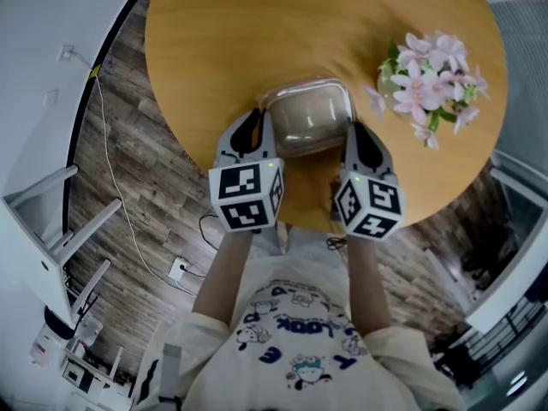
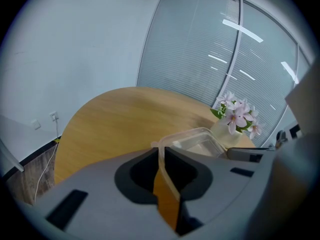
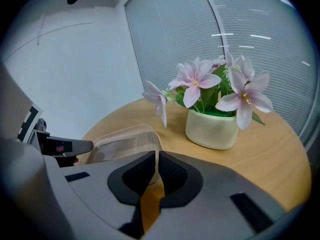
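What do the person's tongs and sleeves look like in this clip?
The left tongs and right tongs are light grey shells with black pads lining the jaws. Each carries a white cube with black square markers. The person wears a cream short-sleeved T-shirt printed with blue cartoon figures.

A round wooden counter stands on a dark plank floor. A white wall meets tall windows with closed blinds, which reflect ceiling lights. A white cable trails across the floor.
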The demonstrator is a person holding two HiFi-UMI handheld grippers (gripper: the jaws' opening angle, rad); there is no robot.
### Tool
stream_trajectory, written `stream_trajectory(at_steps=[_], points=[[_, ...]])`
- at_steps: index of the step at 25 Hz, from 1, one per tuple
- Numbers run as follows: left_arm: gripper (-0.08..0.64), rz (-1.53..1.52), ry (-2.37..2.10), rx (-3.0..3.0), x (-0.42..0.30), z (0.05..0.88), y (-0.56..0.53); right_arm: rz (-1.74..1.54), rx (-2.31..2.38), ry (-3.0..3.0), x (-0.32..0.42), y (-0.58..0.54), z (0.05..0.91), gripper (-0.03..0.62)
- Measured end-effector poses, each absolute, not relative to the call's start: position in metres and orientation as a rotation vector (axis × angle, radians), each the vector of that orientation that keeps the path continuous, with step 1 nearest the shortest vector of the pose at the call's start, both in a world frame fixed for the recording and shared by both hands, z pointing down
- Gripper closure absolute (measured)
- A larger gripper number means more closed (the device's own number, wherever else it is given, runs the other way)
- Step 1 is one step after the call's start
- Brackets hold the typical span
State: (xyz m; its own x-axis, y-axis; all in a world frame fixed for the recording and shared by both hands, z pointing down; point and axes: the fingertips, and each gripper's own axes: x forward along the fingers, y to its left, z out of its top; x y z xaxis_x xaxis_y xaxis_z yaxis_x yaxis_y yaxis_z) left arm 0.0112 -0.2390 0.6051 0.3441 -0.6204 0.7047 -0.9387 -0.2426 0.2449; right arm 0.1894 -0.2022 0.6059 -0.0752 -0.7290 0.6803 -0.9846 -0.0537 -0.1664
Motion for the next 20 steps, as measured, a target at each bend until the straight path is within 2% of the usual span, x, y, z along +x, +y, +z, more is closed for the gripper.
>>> stream_trajectory(at_steps=[11,20], points=[[0.54,0.635,-1.355,1.983,0.017,0.597,-0.231,0.809,1.786,-1.908,0.168,-0.203,0.587,0.588],[0.54,0.625,-1.402,1.939,-0.001,0.599,-0.231,0.867,1.841,-1.849,0.191,-0.193,0.589,0.586]])
